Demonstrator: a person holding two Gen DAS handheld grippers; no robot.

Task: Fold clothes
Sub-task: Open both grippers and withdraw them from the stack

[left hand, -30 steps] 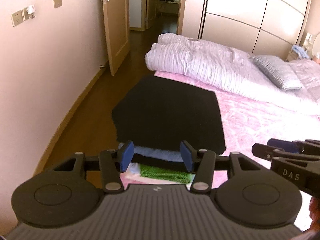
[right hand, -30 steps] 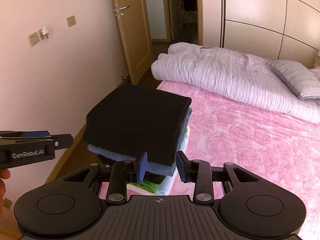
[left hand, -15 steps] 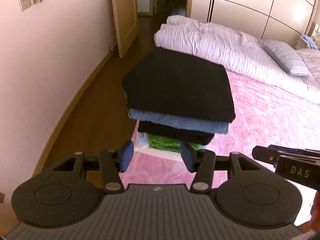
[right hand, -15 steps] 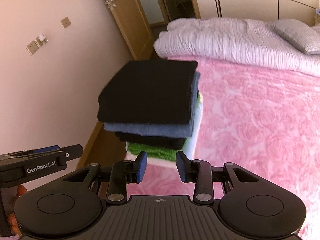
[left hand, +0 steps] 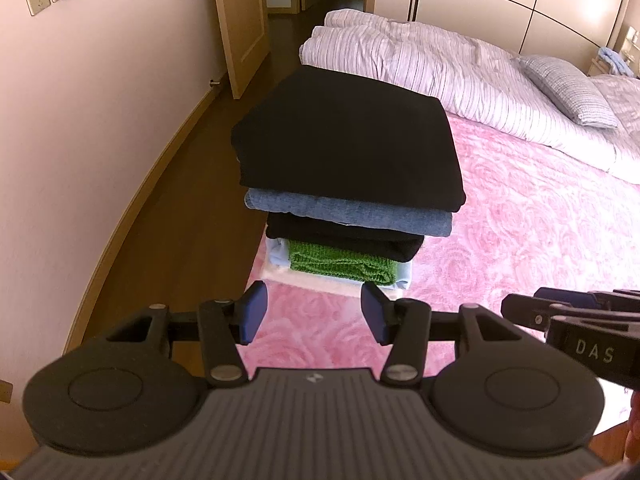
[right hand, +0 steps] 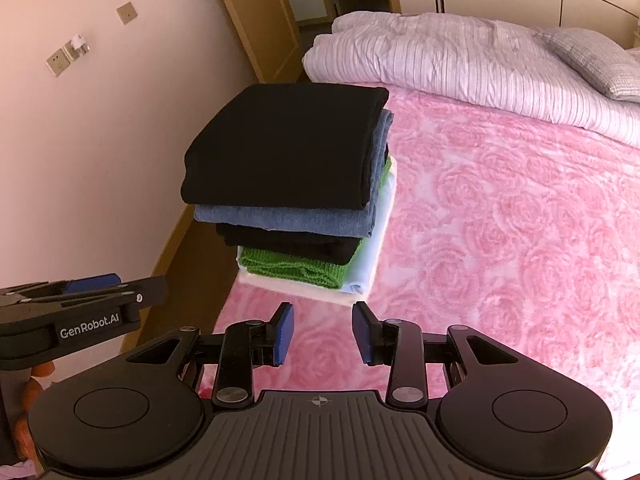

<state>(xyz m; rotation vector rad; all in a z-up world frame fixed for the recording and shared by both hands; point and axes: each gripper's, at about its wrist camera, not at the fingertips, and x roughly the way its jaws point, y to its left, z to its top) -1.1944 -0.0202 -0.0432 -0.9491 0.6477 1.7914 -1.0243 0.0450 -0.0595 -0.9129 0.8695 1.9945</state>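
A folded stack of clothes point(left hand: 348, 184), black garment point(right hand: 288, 148) on top, sits at the corner of the pink bed point(left hand: 540, 220) beside the wall. Both grippers have drawn back from it within the last second: the left gripper point(left hand: 312, 316) and right gripper point(right hand: 322, 334) hover short of the pile, fingers released and empty, suggesting the folding here is finished.
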